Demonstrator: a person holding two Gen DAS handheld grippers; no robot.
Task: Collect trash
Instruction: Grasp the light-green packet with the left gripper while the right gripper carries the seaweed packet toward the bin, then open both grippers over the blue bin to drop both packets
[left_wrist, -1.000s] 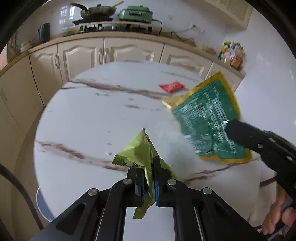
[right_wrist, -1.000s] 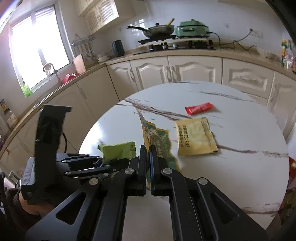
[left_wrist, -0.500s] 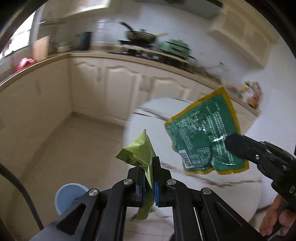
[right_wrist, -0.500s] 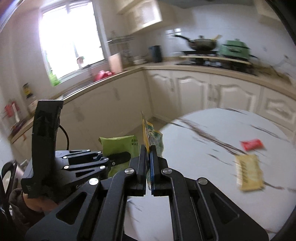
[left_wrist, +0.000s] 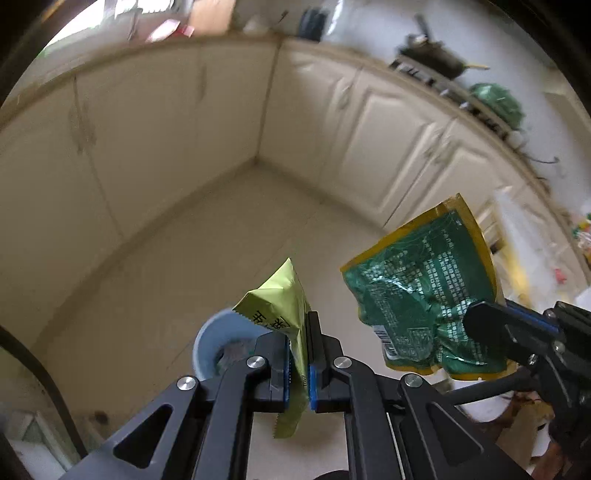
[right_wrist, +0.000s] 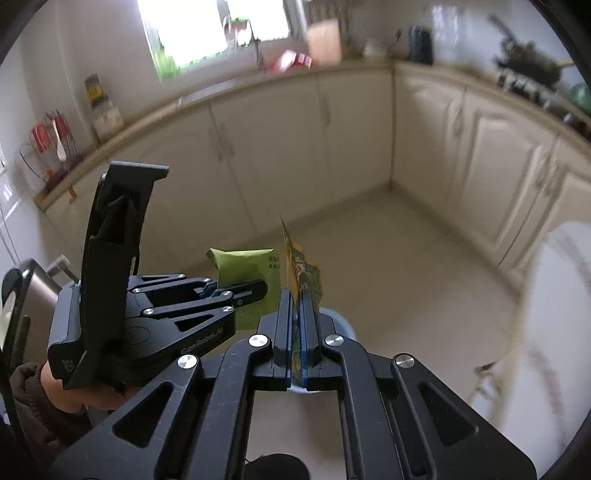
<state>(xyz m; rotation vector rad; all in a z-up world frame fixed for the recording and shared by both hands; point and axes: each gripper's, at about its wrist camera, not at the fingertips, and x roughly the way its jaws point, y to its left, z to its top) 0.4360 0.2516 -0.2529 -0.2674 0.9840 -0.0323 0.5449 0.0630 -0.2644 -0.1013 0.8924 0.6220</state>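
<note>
My left gripper (left_wrist: 298, 328) is shut on a light green snack wrapper (left_wrist: 279, 306), which stands up between the pads. A pale blue bin (left_wrist: 218, 341) sits on the floor just behind and below it. To the right, my right gripper (left_wrist: 476, 321) holds a dark green pouch with a yellow border (left_wrist: 421, 291). In the right wrist view my right gripper (right_wrist: 295, 295) is shut on that pouch (right_wrist: 301, 269), seen edge-on. The left gripper (right_wrist: 255, 290) with the light green wrapper (right_wrist: 251, 269) is at the left. The blue bin's rim (right_wrist: 345, 325) peeks out behind the fingers.
Cream kitchen cabinets (left_wrist: 177, 122) wrap around a beige tiled floor (left_wrist: 192, 258). The white marble table (right_wrist: 554, 314) lies at the right edge. A stove with a pan (left_wrist: 436, 55) sits on the counter. A person's hand and brown sleeve (right_wrist: 40, 387) hold the left gripper.
Both grippers have swung left off the table with their wrappers and dropped lower. They now hang over the floor by the blue bin. Both grips are unchanged.
</note>
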